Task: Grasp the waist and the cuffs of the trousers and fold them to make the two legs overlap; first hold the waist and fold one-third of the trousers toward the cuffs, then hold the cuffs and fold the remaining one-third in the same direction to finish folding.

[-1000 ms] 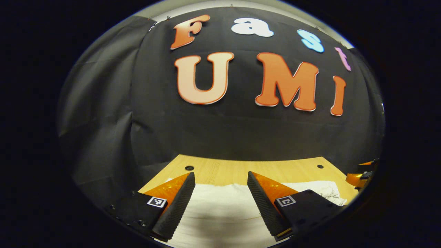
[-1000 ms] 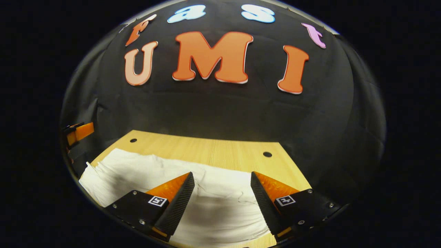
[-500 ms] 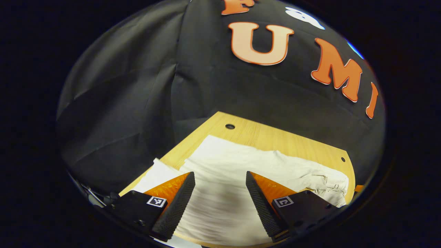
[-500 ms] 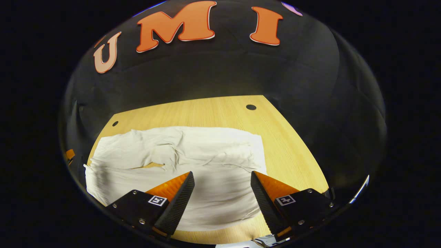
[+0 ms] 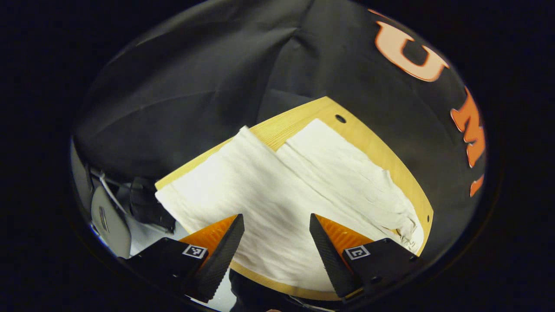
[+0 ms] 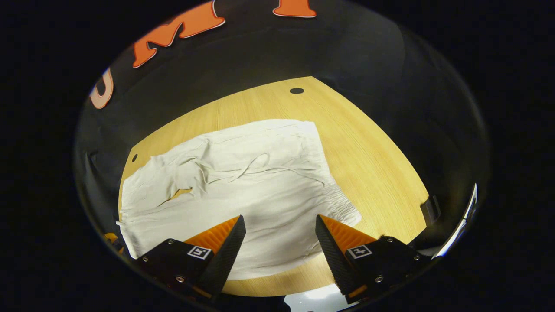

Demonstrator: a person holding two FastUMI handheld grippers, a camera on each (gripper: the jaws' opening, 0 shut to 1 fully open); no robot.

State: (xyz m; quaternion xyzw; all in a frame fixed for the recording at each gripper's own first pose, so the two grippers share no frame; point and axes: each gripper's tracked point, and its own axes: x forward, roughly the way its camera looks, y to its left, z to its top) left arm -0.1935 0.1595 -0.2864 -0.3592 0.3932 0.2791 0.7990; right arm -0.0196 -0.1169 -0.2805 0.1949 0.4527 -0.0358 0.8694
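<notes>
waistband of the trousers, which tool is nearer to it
Right. The right tool hangs open over the waistband end. The left tool hangs open over the trousers at the leg end, cuffs ahead.

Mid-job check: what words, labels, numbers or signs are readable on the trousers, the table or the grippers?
On the trousers: no print or label to read.
On the table: none.
On the left gripper: square marker tags, coded patterns, no words.
On the right gripper: the same kind of square tags, no words.

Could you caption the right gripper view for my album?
Open hand-held gripper poised above white trousers spread on a wooden table.
</notes>
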